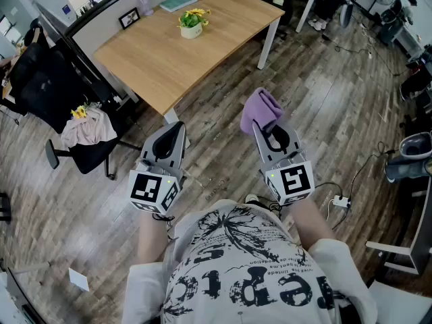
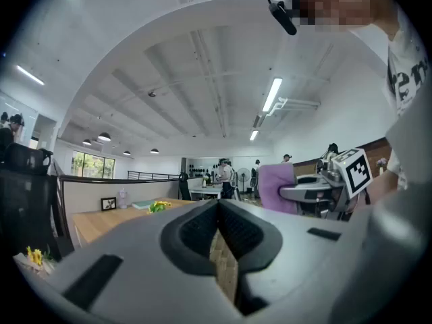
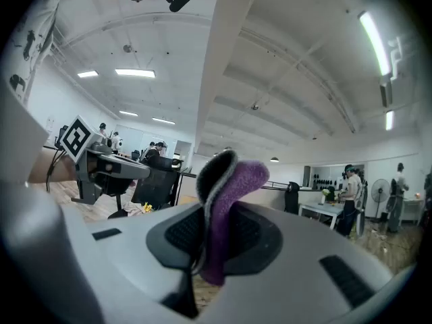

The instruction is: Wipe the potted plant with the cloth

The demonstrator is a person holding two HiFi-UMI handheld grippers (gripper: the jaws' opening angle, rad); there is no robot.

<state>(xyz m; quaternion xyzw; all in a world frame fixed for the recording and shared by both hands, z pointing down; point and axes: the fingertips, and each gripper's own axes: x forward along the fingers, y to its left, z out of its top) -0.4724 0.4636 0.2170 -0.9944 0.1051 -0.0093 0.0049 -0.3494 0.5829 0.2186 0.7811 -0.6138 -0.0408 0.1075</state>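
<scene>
A small potted plant (image 1: 192,23) with yellow flowers and green leaves stands in a white pot on the wooden table (image 1: 155,59), far ahead of both grippers. In the left gripper view the potted plant (image 2: 157,207) shows small on the tabletop. My right gripper (image 1: 264,123) is shut on a purple cloth (image 1: 260,110), which sticks out past its tips. In the right gripper view the cloth (image 3: 226,201) stands up between the jaws of the right gripper (image 3: 206,238). My left gripper (image 1: 177,131) is shut with nothing in it, level above the wooden floor; its jaws meet in the left gripper view (image 2: 217,238).
A framed photo (image 1: 129,18), a bottle (image 1: 145,4) and a teal book (image 1: 178,3) lie at the table's far side. A black chair with draped clothing (image 1: 84,130) stands left of the table. Cables and a power strip (image 1: 341,201) lie on the floor at right.
</scene>
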